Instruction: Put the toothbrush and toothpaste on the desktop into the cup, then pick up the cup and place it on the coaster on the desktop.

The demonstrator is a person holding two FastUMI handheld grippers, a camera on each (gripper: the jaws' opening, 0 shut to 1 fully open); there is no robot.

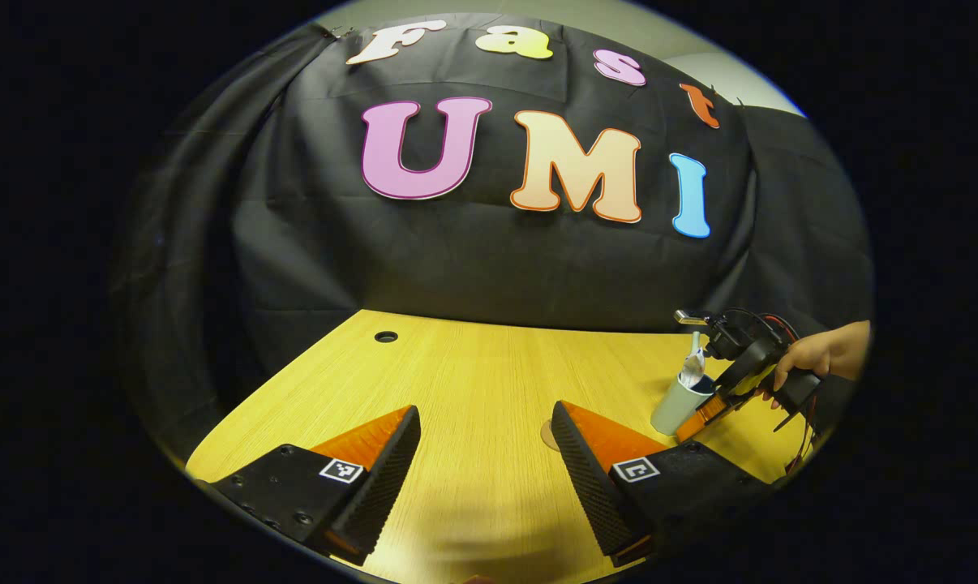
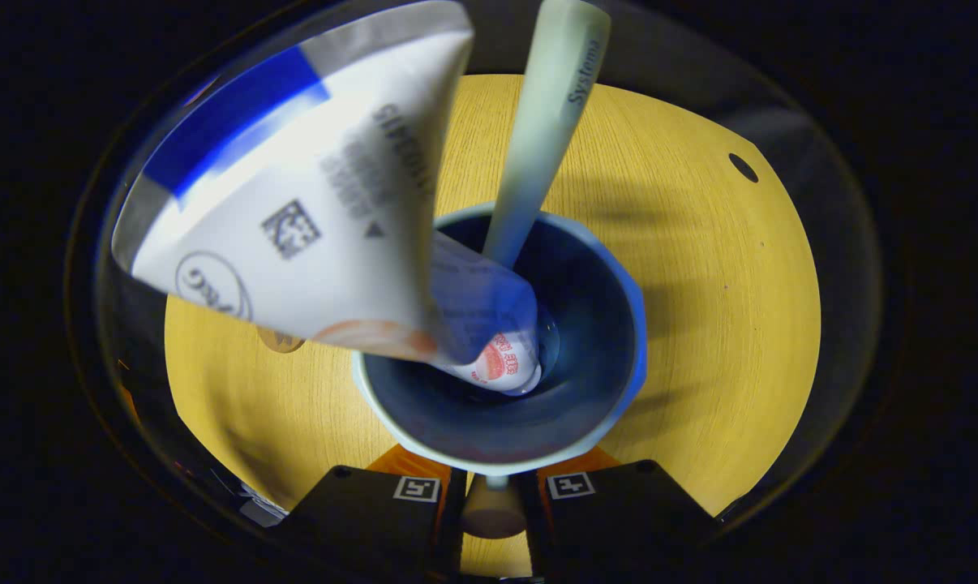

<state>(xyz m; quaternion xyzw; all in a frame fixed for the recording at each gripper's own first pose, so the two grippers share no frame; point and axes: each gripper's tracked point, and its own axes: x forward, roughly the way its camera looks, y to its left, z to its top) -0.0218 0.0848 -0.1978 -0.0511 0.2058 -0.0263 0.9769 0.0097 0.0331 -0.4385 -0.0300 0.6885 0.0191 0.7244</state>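
Grip: right gripper (image 2: 489, 487) is pinched on the near rim of the cup (image 2: 501, 341), one finger inside the wall and one outside as far as I can judge; in the left gripper view the same gripper (image 1: 704, 418) sits at the cup's (image 1: 674, 405) side with a hand (image 1: 813, 361) behind it.
Contents: toothpaste (image 2: 319, 211) leans cap-down in the cup, its flat tail fanning out over the rim; toothbrush (image 2: 542, 122) stands beside it, handle up. Both are in, so my reading is that the lift to the coaster is the step in hand.
How to do it well: a one-sided rim hold will let the cup swing, and the tall load makes it top-heavy. Raise it straight, keep it level, move slowly, and set the base down flat before letting go.
Coaster: a small tan disc (image 2: 280, 341) lies on the desk just beside the cup; in the left gripper view its edge (image 1: 548, 438) peeks out by a finger.
Left gripper (image 1: 485, 462): spread wide, holding nothing, low over the desk and well apart from the cup.
Desktop (image 1: 473, 373): yellow wood grain, level, with a round cable hole (image 1: 386, 336) toward the back.
Room: black cloth wall (image 1: 473, 259) hangs behind the desk; pale wall above it.
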